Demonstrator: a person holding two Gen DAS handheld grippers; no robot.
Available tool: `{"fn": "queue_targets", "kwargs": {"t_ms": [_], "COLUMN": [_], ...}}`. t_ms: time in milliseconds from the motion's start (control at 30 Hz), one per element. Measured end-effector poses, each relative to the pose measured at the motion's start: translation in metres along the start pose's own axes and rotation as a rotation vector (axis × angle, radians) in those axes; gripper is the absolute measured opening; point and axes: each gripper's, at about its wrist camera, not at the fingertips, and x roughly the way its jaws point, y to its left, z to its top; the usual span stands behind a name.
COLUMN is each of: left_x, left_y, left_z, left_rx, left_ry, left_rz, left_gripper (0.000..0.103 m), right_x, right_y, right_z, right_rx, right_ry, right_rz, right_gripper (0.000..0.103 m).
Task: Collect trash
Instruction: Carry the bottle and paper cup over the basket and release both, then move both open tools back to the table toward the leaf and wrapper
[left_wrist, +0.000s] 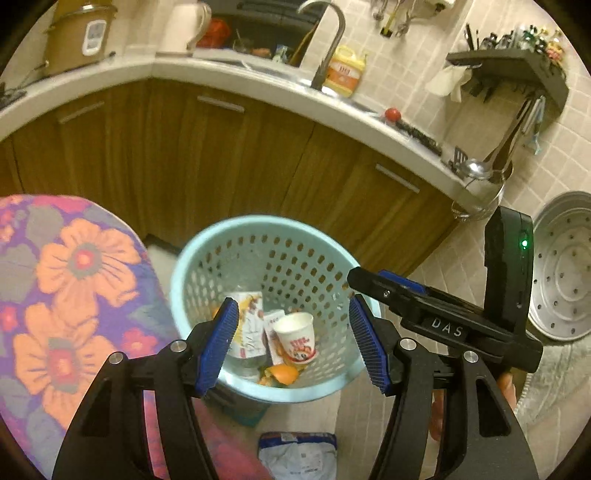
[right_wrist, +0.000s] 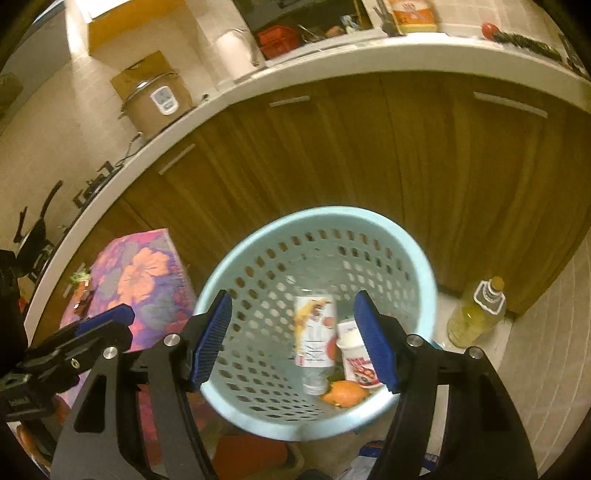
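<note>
A light blue perforated trash basket (left_wrist: 295, 232) stands on the floor before the wooden cabinets; it also shows in the right wrist view (right_wrist: 317, 218). Inside lie a plastic bottle with a white label (left_wrist: 249, 328) (right_wrist: 314, 339), a paper cup (left_wrist: 297, 336) (right_wrist: 356, 360), a small carton (left_wrist: 272, 334) and orange peel (left_wrist: 282, 374) (right_wrist: 345, 393). My left gripper (left_wrist: 293, 343) is open and empty above the basket. My right gripper (right_wrist: 295, 341) is open and empty above the basket too, and it shows at the right of the left wrist view (left_wrist: 424, 306). A crumpled blue-and-white wrapper (left_wrist: 297, 456) lies on the floor before the basket.
A floral-covered box (left_wrist: 66, 295) (right_wrist: 144, 280) stands left of the basket. A yellow oil bottle (right_wrist: 476, 314) stands on the floor to the right. A metal steamer tray (left_wrist: 565, 266) leans at far right. The counter (left_wrist: 229, 77) with sink and faucet runs behind.
</note>
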Motion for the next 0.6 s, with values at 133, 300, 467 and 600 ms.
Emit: {"fn": "queue_targets", "kwargs": {"t_ms": [133, 300, 467, 600], "left_x": [-0.034, -0.089, -0.147, -0.187], "left_y": [0.009, 0.037, 0.086, 0.134], "left_z": [0.002, 0.002, -0.004, -0.008], "left_rx": [-0.003, -0.058, -0.136, -0.199], "left_ry": [-0.061, -0.166, -0.258, -0.326], "left_rz": [0.031, 0.068, 0.162, 0.282], "left_gripper": [0.061, 0.062, 0.067, 0.068], "right_x": [-0.008, -0.007, 0.004, 0.026], "right_y": [0.033, 0.084, 0.144, 0.203], "right_z": [0.003, 0.006, 0.005, -0.002], "right_rx": [-0.056, -0.145, -0.229, -0.307], "right_ry": [-0.021, -0.03, -0.004, 0.029], "right_rz": [0.043, 0.095, 0.167, 0.211], "right_gripper": [0.065, 0.065, 0.065, 0.065]}}
